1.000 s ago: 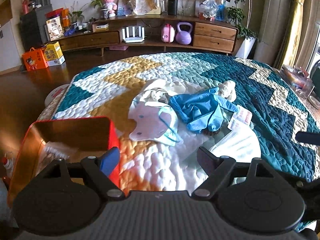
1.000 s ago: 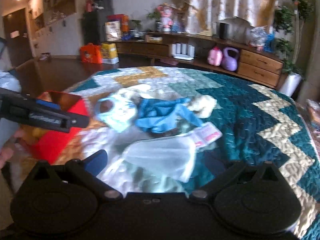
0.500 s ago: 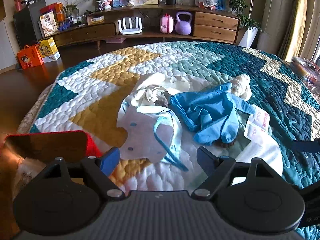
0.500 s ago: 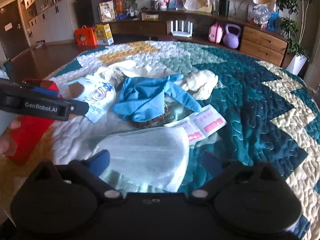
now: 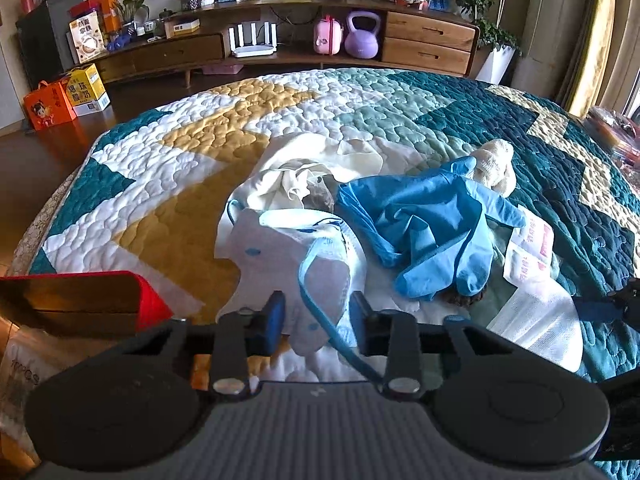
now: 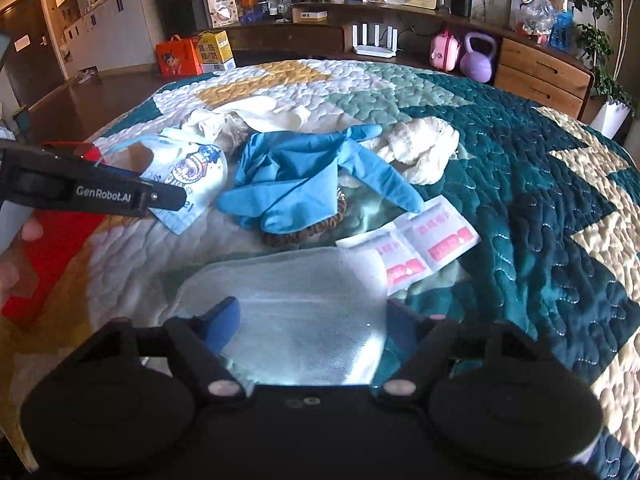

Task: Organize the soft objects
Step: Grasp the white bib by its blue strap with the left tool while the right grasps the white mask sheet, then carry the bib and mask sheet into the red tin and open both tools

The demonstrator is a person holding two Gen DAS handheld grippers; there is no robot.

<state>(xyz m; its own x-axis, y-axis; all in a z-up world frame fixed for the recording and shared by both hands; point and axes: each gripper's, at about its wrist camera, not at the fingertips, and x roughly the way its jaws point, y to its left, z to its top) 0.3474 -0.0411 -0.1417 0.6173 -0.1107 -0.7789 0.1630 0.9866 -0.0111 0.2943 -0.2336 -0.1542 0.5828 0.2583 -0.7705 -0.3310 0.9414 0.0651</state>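
Observation:
A pile of soft things lies on the quilted bed. A white child's face mask with blue ear loops lies nearest my left gripper, whose fingers stand narrowed around the mask's near edge and loop. The mask also shows in the right wrist view. Blue gloves lie in the middle, a cream cloth behind, a cream sock at the right. My right gripper is open over a white gauze cloth.
A red box stands at the bed's left edge, beside my left gripper. Two pink-printed sachets and a brown hair tie lie by the gloves. A wooden cabinet with a purple kettlebell runs along the far wall.
My left gripper has moved forward from the red box to the face mask and its fingers have narrowed around it. My right gripper has moved closer to the gauze cloth.

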